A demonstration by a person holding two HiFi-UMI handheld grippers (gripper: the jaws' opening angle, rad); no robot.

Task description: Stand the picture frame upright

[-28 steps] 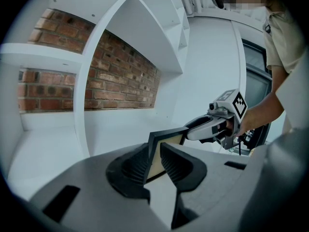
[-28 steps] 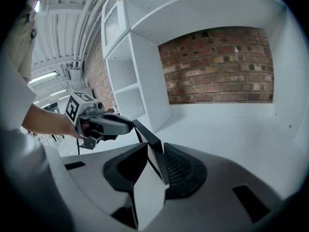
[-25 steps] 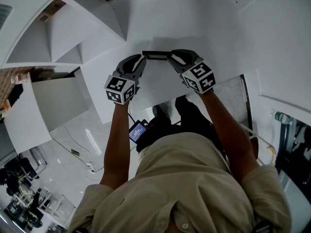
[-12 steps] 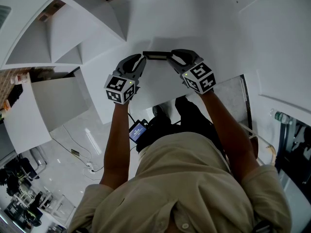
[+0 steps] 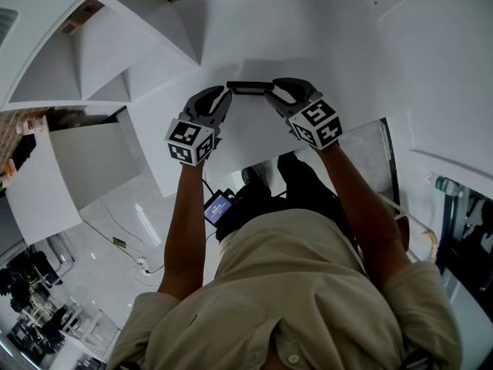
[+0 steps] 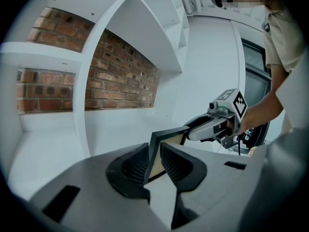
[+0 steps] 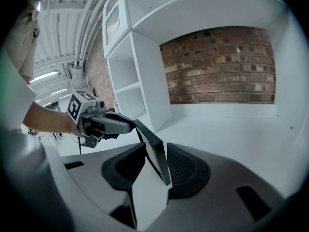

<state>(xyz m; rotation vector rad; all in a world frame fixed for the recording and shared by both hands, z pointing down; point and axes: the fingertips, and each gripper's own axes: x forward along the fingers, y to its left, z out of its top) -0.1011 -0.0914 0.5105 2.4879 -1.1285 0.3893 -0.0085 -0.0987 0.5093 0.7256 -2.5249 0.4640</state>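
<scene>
Left gripper (image 6: 155, 161): jaws closed on one end of the picture frame (image 6: 166, 137). The ribbed pads sit against both faces of its dark moulding, at a top corner. A pale cream face of the frame shows just past the pads.

Right gripper (image 7: 157, 166): jaws have just been opening. The opposite end of the frame stands between them, but I see bare white surface between the frame and one pad, so I log this one as released, not clamping.

Frame: it spans the gap from one pair of jaws to the other. In the head view it reads as a thin dark bar, seen edge-on from above. In the right gripper view it leans rather than standing plumb. I cannot tell whether its lower edge rests on the surface.

Both grippers point slightly downward and toward each other, tips close. The marker cubes (image 5: 190, 141) sit behind the jaws, toward my forearms.

Under and ahead of the jaws: a white shelf surface (image 5: 308, 37). Beyond the tips a brick wall (image 7: 217, 66) backs the recess. White shelving (image 7: 130, 71) rises past the far end of the frame.
</scene>
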